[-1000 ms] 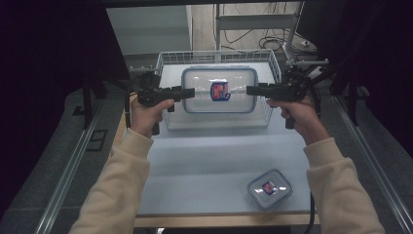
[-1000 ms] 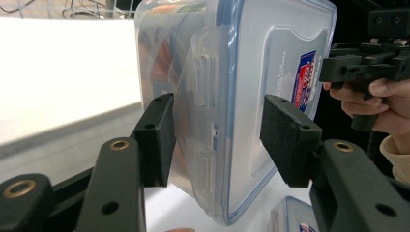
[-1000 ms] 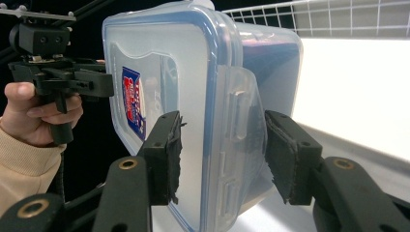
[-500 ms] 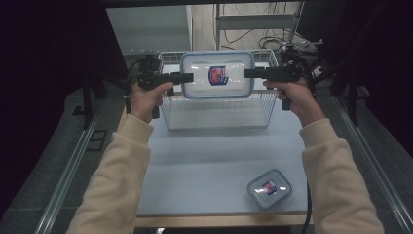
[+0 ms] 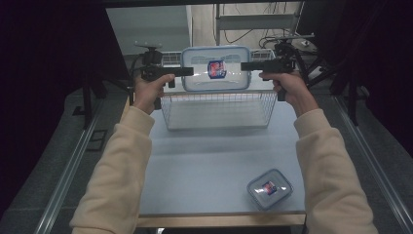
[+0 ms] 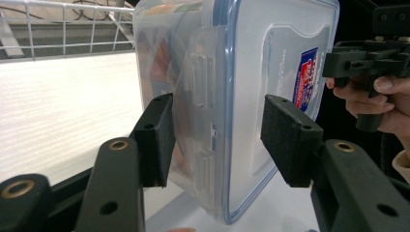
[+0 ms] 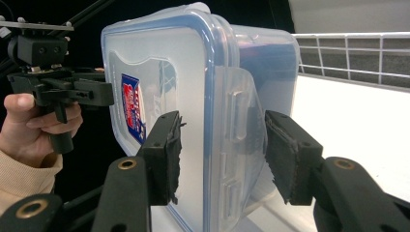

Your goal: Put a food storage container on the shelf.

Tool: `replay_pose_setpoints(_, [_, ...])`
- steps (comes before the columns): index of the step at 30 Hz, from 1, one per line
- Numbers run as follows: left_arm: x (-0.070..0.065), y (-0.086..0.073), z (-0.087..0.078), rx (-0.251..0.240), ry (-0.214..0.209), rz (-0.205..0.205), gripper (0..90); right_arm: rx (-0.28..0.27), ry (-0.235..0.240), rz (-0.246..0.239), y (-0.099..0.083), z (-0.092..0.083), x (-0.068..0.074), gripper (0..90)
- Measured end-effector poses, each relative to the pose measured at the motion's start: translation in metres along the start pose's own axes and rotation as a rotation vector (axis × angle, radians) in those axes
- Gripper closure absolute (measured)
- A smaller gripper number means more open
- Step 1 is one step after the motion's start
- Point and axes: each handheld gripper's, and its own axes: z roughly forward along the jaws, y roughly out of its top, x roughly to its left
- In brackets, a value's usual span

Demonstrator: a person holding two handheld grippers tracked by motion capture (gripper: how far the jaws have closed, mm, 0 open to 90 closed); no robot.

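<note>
Both tongs are clamped on one large clear lidded container [image 5: 215, 69], one at each short end. Left gripper [image 5: 187, 71] comes in from 9 o'clock and right gripper [image 5: 245, 66] from 3 o'clock, both level and pointing at each other.

Left gripper view: jaws straddle the container [image 6: 241, 96] edge at its side latch flap. The pad at 9 o'clock sits on the tub wall, the pad at 3 o'clock on the lid face. Contact on the lid-side pad looks slight; I can't confirm full pressure there.

Right gripper view: same layout, mirrored. One pad is on the lid face near the red-blue label [image 7: 131, 108], the other on the tub side past the latch of the container [image 7: 193, 96].

Container position: off the table, held in the air above the far rim of the wire basket [image 5: 219, 109], lid facing the camera in the high view, label [image 5: 216, 68] roughly centred. It touches only the pads. The basket stands at 12 o'clock on the white table [image 5: 204, 165].

A small lidded container [image 5: 270, 188] sits alone at 5 o'clock near the front table edge, well apart from the basket and both hands.

Left hand [image 5: 148, 90] and right hand [image 5: 287, 87] grip the handles from below, sleeves entering from 6 o'clock.
</note>
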Motion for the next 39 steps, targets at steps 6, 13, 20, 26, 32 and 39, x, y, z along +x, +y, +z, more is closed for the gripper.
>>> replay_pose_setpoints(6, [0.014,-0.001,0.01,0.015,-0.012,-0.034,47.2,0.028,-0.011,0.033,0.0,0.01,-0.011,48.7])
replay_pose_setpoints(13, [0.022,0.005,0.017,0.002,-0.009,-0.076,46.2,0.029,-0.026,0.094,0.008,0.017,-0.02,47.2])
replay_pose_setpoints(20, [0.03,0.01,0.027,-0.011,-0.012,-0.154,41.8,0.023,-0.111,0.145,0.016,0.025,-0.024,45.2])
replay_pose_setpoints(26, [0.046,0.01,0.039,0.007,-0.048,-0.231,32.4,0.02,-0.158,0.17,0.012,0.033,-0.025,42.9])
replay_pose_setpoints(32, [0.052,0.008,0.045,0.017,-0.061,-0.232,22.0,0.014,-0.152,0.179,0.006,0.033,-0.024,41.2])
replay_pose_setpoints(39, [0.045,0.012,0.037,0.028,-0.02,-0.215,15.4,-0.028,-0.147,0.167,0.004,0.018,-0.021,38.9])
